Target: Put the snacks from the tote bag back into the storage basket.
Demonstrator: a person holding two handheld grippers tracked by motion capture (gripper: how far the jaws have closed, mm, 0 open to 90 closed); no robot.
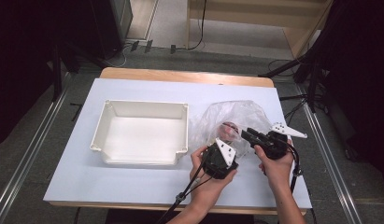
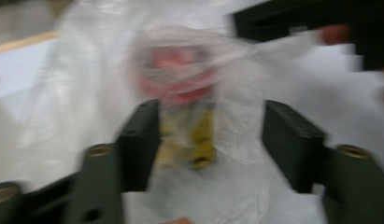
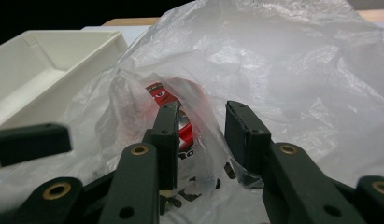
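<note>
Plastic bag (image 3: 283, 79) film lies between the spread right gripper (image 3: 201, 126); red can (image 2: 180, 79) sits ahead of the spread left gripper (image 2: 210, 135).

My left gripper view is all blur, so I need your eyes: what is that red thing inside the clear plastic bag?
Observer: The right gripper view shows a red printed item with a cartoon eye on it, inside the crumpled clear plastic bag.
Operator: Anywhere to put it?
Observer: In the high view, an empty white rectangular plastic tray stands left of the bag.
Operator: And my right gripper?
Observer: The right gripper is at the bag, its jaws apart with loose film between them.
</note>
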